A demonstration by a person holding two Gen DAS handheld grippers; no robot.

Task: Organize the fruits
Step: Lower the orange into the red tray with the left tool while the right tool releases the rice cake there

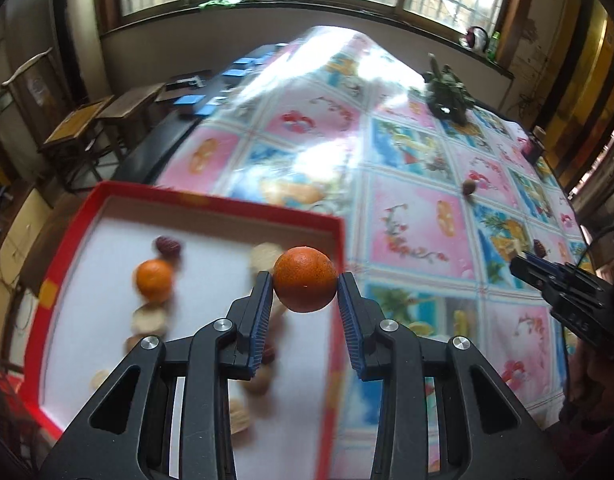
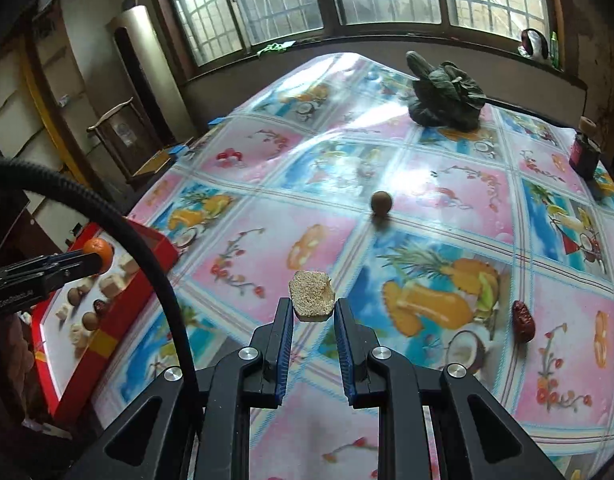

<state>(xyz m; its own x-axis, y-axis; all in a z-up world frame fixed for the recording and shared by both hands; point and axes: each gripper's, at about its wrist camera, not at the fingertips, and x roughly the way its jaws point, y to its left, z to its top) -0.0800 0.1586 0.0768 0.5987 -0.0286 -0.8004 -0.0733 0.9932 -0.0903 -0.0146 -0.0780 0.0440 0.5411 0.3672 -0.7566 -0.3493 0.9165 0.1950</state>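
Note:
My left gripper [image 1: 306,280] is shut on an orange [image 1: 305,279] and holds it above the right part of a red box [image 1: 227,206] with a white floor. In the box lie another orange [image 1: 155,280], a red date [image 1: 168,246] and several pale and brown pieces, blurred. My right gripper [image 2: 313,306] is shut on a tan sesame-coated square snack [image 2: 311,292], above the patterned tablecloth. On the cloth lie a brown round fruit [image 2: 381,202] and a red date [image 2: 522,321]. The left gripper with its orange [image 2: 99,251] also shows in the right wrist view.
A dark green leafy bundle [image 2: 447,92] lies at the table's far side. A dark red jar with a cork [image 2: 585,152] stands at the far right edge. The red box [image 2: 103,344] sits at the table's left edge. Wooden chairs [image 1: 87,128] stand to the left.

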